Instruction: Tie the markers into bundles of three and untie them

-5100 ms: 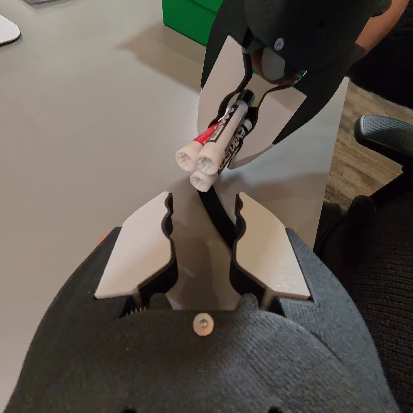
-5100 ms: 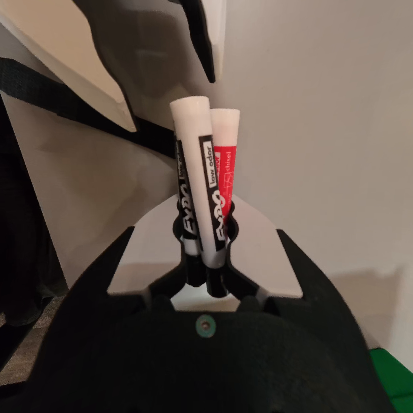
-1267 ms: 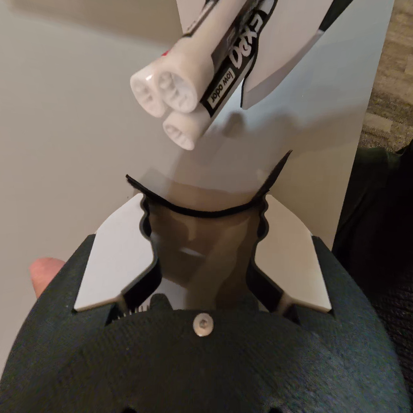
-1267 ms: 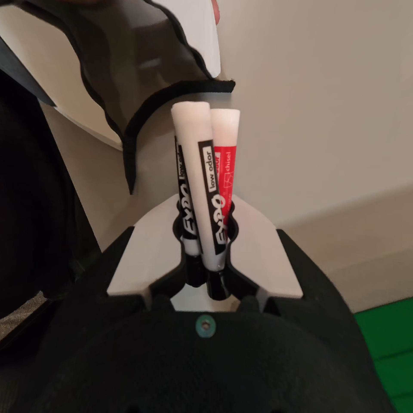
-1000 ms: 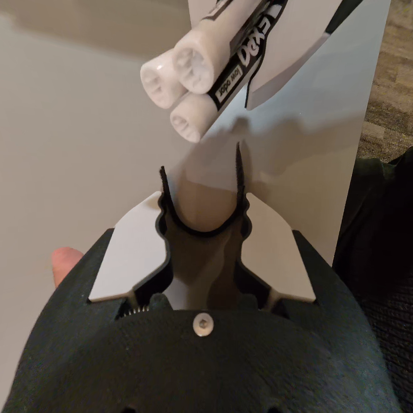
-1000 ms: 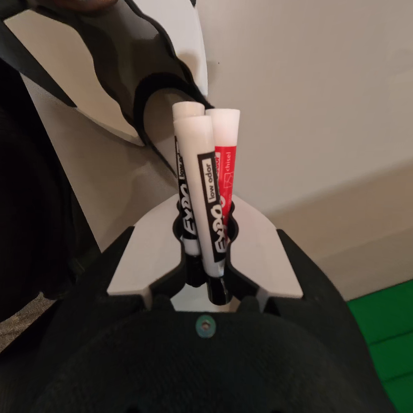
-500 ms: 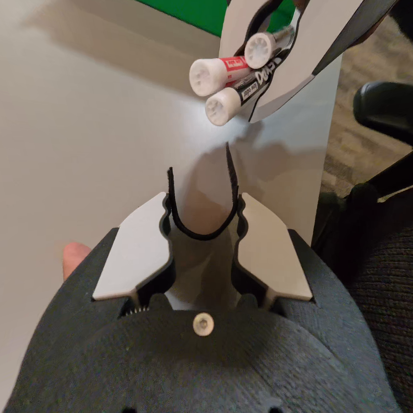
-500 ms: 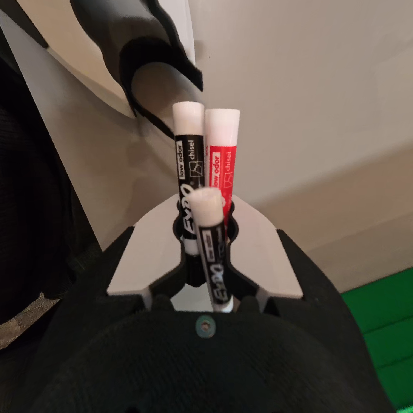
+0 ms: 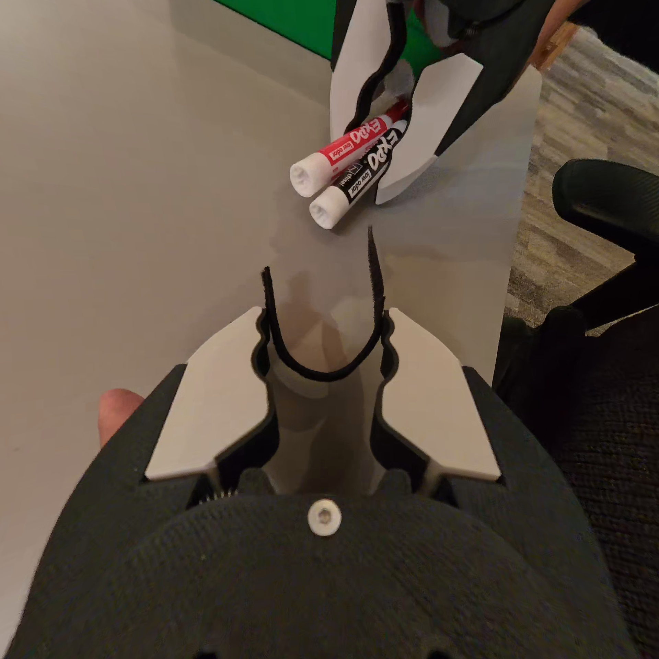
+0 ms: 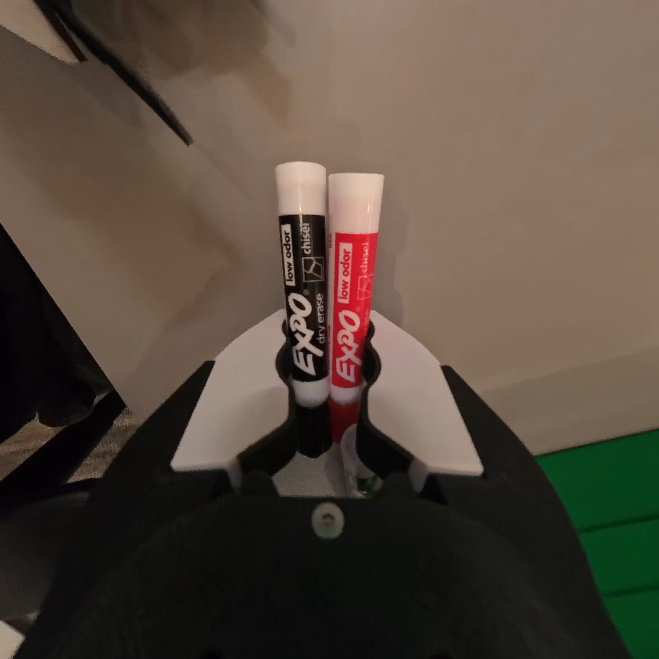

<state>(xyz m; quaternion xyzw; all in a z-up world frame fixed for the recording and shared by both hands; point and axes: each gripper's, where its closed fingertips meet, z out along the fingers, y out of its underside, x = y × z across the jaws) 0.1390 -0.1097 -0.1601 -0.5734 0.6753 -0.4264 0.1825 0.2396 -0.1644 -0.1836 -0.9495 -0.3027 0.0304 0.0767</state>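
The right gripper (image 10: 326, 342) clenches a black marker (image 10: 303, 285) and red marker (image 10: 353, 285) between its fingers; the left gripper (image 9: 322, 321) pinches a U-bent black strap (image 9: 321, 356).

Black marker (image 10: 303, 285): white barrel, black label, black cap; clamped at cap end between right gripper (image 10: 326, 351) fingers, butt pointing 12 o'clock.
Red marker (image 10: 353, 285): white barrel, red label; alongside black one, touching, at its 3 o'clock.
Black strap (image 9: 321, 342): thin strip bent into U, braced between left gripper (image 9: 322, 335) fingers, both ends free, pointing 12 o'clock.
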